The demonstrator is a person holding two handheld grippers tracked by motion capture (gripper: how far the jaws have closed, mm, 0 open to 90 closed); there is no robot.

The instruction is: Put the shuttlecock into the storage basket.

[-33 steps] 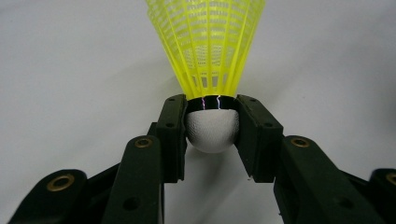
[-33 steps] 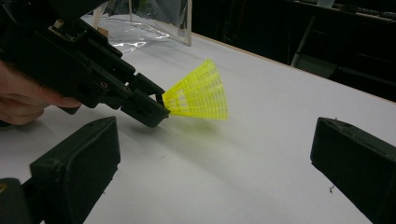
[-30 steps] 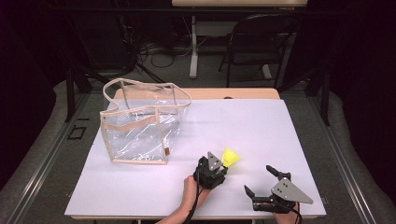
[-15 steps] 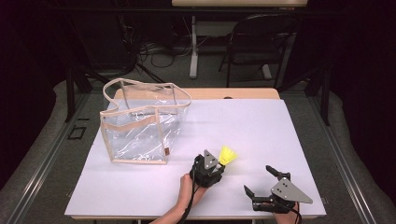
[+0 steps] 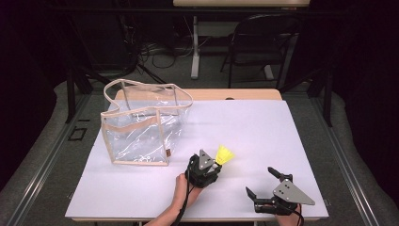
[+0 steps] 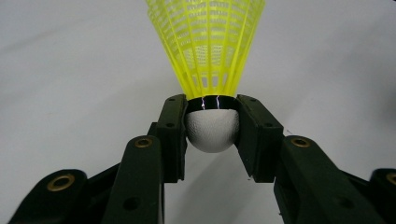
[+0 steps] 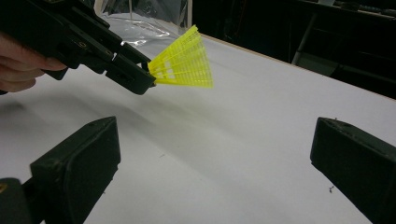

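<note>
Right now the right gripper [image 5: 269, 184] sits nearest, jaws spread wide over bare tabletop [image 5: 282, 136]. Just beyond it, the left gripper [image 6: 212, 133] is clamped on the yellow shuttlecock [image 6: 208, 46] by its white rounded cork. Good spot, since the featherlight mesh skirt would likely crush. Farther off stands the clear bag [image 5: 141, 125]; its small tag is unreadable.

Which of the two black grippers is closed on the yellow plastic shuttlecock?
The left gripper: it clamps the yellow plastic shuttlecock by its white cork; the right gripper is open.
</note>
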